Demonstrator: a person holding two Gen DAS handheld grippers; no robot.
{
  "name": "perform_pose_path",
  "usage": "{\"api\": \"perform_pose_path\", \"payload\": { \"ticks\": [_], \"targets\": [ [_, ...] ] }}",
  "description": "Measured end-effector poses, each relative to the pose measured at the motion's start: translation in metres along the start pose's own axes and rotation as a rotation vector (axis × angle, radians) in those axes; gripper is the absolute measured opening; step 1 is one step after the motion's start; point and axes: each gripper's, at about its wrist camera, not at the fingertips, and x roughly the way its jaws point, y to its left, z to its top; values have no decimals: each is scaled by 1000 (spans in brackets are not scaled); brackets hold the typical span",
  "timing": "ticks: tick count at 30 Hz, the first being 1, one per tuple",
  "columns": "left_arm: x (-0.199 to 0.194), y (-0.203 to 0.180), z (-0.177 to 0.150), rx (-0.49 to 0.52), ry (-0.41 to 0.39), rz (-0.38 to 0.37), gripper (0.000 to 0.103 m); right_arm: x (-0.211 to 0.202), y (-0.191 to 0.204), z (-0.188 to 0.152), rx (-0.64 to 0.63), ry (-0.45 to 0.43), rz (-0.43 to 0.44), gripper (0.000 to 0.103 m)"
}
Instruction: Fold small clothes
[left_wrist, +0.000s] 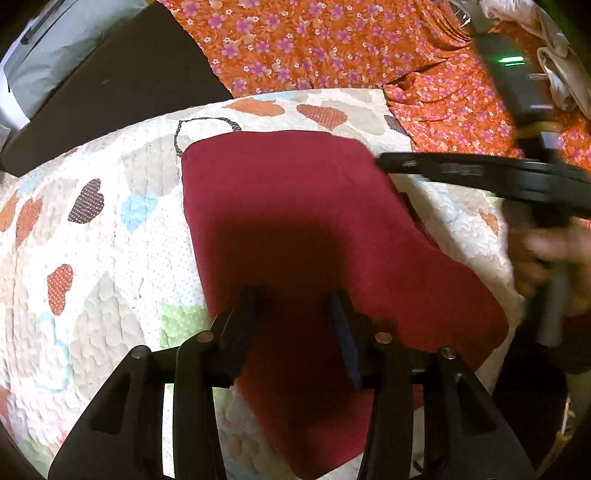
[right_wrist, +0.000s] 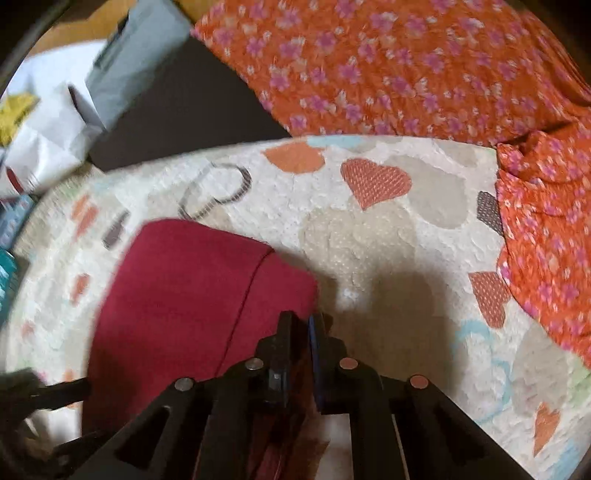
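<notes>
Quilted bedding printed with hearts (left_wrist: 92, 229) is spread beneath both grippers, and an orange floral fabric (left_wrist: 314, 40) is seen bunched behind it. A dark red garment (left_wrist: 295, 206) is laid flat on the quilt. In the left wrist view, the left gripper (left_wrist: 297, 306) is held over the near part of the garment, its jaws set moderately apart with red cloth seen between and below them; contact cannot be judged. The right gripper (left_wrist: 480, 177) is seen at the garment's right edge, blurred. In the right wrist view, the right gripper (right_wrist: 301, 328) is shown with jaws nearly closed, a thin gap remaining, and red cloth is pinched between them at the garment's (right_wrist: 184, 288) right corner.
</notes>
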Motion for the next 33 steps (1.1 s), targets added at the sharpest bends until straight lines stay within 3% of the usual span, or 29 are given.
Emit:
{"api": "perform_pose_path", "payload": {
  "ticks": [6,8,11,12,16,21,25,27,29,32,33],
  "targets": [
    [0,-2,0,-11,-3,17,43,-56,34,-43,-87,2,143,7],
    [-1,-2,-1,-16,-7,23,43,-55,38,-64,-91,41,149,7],
    [-2,-5,-3,-2,-11,31,43,-30,32,-94,-87,120,67,10],
    [-2,-8,-3,9,-16,54,43,-27,29,-100,-69,106,76,11],
    [-5,-10,-5,-5,-36,113,43,-44,27,-95,-12,76,92,12],
    [-17,-11,-6,-44,-79,187,43,-83,34,-92,26,-42,51,16],
    [-23,-6,-12,-85,-92,229,43,-83,38,-89,27,-55,20,29],
    [-22,3,-15,-122,-69,181,43,-75,30,-86,51,-35,41,38],
    [-21,7,-15,-138,-55,142,44,-67,21,-80,66,-25,50,60],
    [-22,20,-12,-210,-66,18,78,-43,-2,-75,134,5,75,61],
    [-21,24,-10,-243,-76,-18,80,-36,-7,-74,154,13,97,61]
  ]
}}
